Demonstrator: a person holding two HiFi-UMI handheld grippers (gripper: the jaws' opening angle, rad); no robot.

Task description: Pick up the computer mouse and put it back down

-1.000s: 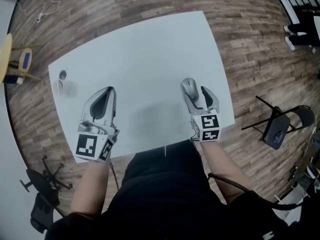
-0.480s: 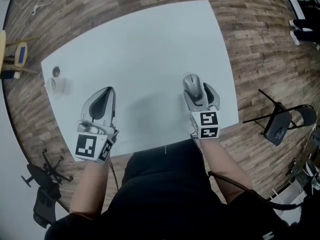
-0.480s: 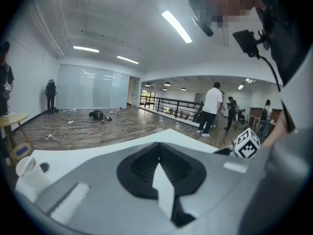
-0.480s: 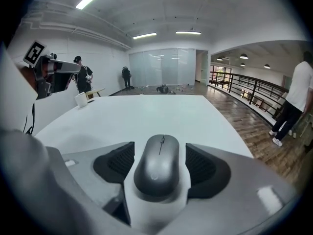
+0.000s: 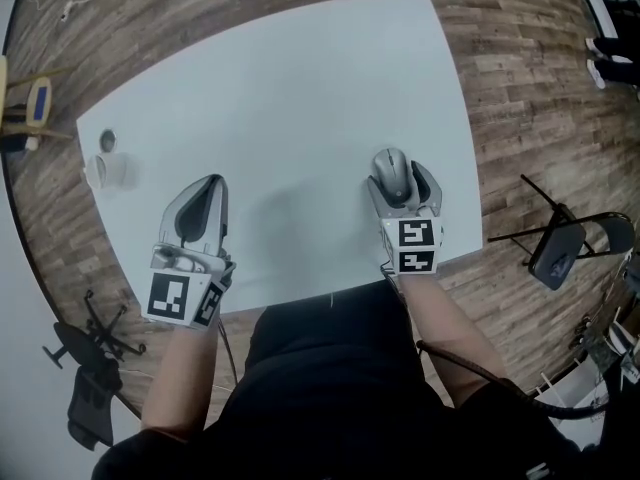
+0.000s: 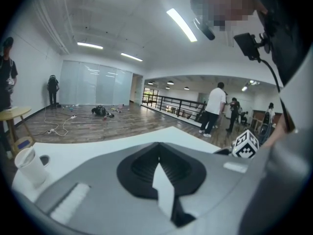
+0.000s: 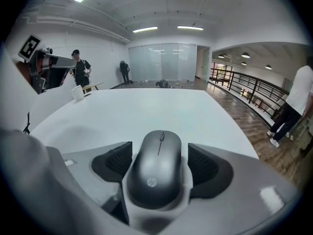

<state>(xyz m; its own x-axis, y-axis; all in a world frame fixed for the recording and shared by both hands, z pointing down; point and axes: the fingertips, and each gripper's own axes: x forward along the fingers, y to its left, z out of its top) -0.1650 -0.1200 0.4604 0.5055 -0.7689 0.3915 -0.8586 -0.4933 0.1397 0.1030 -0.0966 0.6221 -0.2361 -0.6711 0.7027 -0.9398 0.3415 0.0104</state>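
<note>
Two tools over the counter (image 5: 300, 88): the right tool (image 5: 398, 180), jaws opening, straddles the computer mouse (image 7: 156, 173), whose long axis runs along it. The left tool (image 5: 205, 193), pressed together, sits well apart.

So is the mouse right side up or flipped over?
Right side up. In the right gripper view the computer mouse shows its scroll wheel and logo on top.

Mouse (image 5: 391, 171) on table (image 5: 300, 88), cup (image 5: 108, 171) far left
</note>
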